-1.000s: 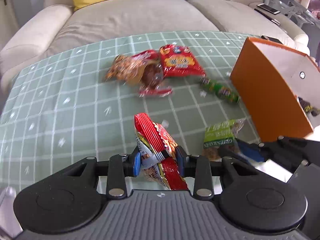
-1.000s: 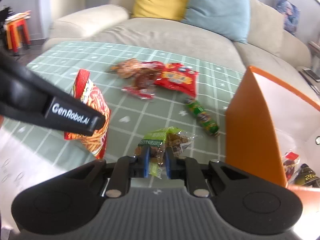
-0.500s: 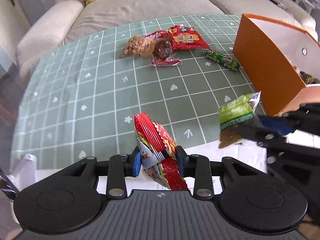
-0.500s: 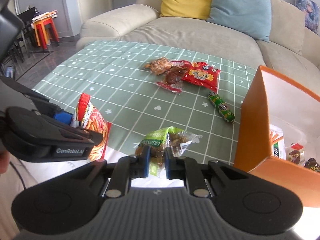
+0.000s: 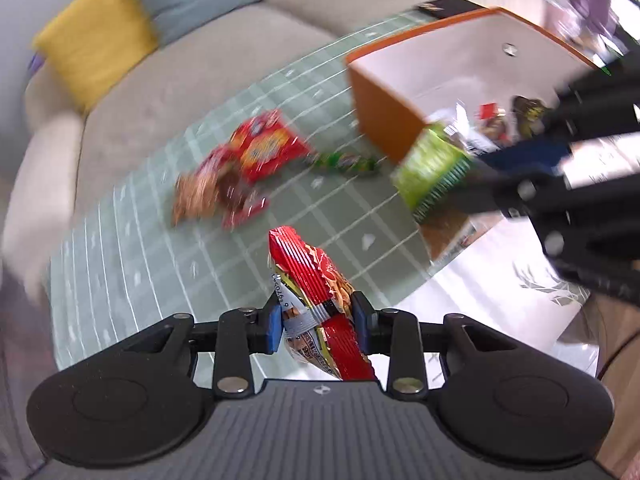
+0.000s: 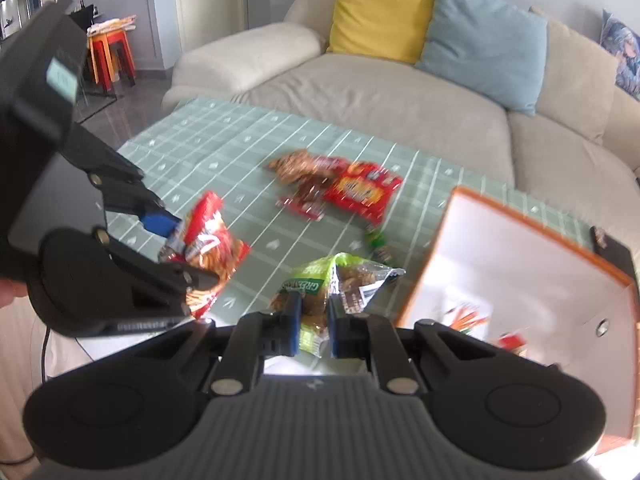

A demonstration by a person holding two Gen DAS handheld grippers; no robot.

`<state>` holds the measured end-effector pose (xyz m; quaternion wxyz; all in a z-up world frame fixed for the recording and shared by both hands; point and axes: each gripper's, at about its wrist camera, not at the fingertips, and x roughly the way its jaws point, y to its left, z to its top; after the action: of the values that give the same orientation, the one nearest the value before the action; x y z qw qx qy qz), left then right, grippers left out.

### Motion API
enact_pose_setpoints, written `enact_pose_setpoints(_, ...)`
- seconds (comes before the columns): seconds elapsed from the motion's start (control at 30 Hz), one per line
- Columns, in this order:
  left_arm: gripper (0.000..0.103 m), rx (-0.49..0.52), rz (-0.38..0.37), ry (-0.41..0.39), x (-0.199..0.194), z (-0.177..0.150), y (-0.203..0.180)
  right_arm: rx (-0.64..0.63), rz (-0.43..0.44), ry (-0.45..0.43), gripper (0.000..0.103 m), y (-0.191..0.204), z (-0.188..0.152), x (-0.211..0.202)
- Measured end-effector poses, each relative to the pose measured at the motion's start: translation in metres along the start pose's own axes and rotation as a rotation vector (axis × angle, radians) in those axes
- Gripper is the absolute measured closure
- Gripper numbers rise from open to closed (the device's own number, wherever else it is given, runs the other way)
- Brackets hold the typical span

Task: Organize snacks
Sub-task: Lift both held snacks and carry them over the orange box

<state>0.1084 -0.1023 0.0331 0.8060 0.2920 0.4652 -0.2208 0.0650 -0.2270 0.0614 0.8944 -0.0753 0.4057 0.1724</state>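
Right wrist — tongs (image 6: 313,326) pinch green packet (image 6: 340,280).

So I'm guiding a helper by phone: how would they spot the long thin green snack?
Find the orange box at the right of the green checked tablecloth. Just off its left wall lies the green stick packet, alone on the cloth. The red packets nearby are flat and piled; it is narrow, tube-like and green.

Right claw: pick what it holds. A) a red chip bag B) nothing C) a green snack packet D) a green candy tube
C: the right claw is clamped shut on the green snack packet, lifted beside the orange box; the red bag sits in the left claw.
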Motion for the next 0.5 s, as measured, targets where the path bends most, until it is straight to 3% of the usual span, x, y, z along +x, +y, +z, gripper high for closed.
enact_pose_setpoints(0.2, 0.065, 0.193, 0.018, -0.055, -0.02, 0.049, -0.026, -0.028, -0.061, -0.043, 0.094, -0.032, 0.019, -0.033)
enact_pose_setpoints(0.5, 0.065, 0.361, 0.028, -0.139, -0.018, 0.112, -0.063, -0.044, -0.171, -0.027, 0.094, -0.081, 0.028, -0.049)
